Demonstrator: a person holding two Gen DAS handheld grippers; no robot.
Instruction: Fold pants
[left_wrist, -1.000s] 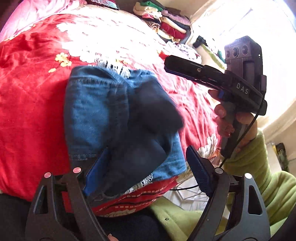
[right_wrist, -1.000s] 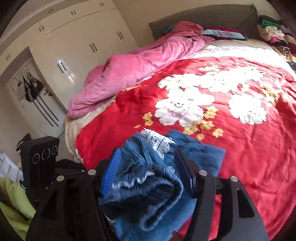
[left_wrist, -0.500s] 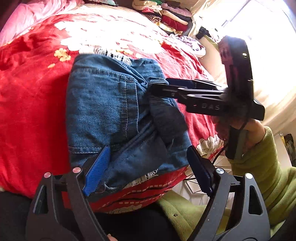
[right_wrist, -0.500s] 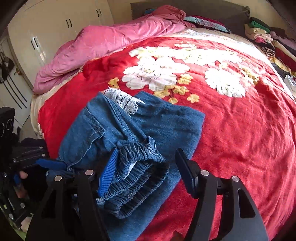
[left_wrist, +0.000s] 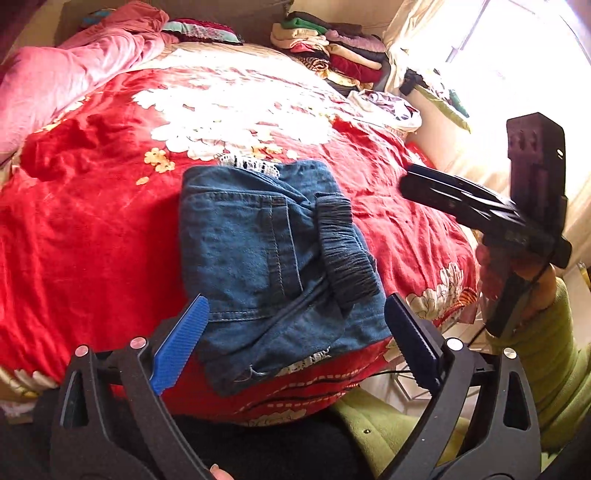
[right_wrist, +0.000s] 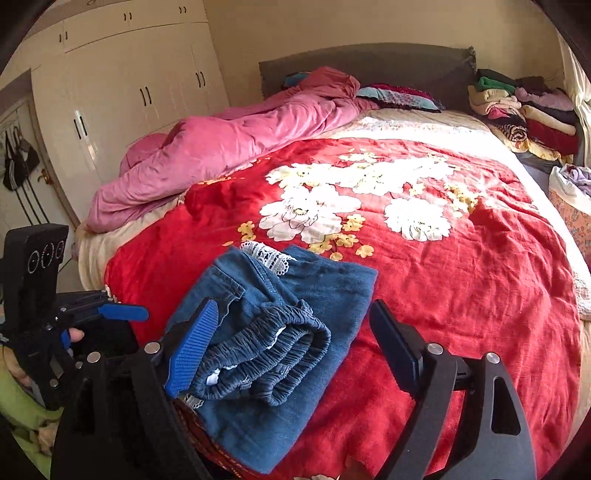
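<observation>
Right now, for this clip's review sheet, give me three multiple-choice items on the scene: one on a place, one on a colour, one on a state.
1. Where do the folded jeans lie?
A. on the red floral blanket, near its front edge
B. on the clothes pile by the headboard
C. on the floor

2. What colour is the rumpled quilt beyond the blanket?
A. green
B. pink
C. grey

3. How is the right tool?
A. clamped on the waistband
B. pinching the blanket
C. holding nothing

Answers: 1 A, the denim rests on red fabric close to the bed's edge. 2 B, it is pink throughout. 3 C, its jaws are opening and both pads stand clear of the cloth.
</observation>
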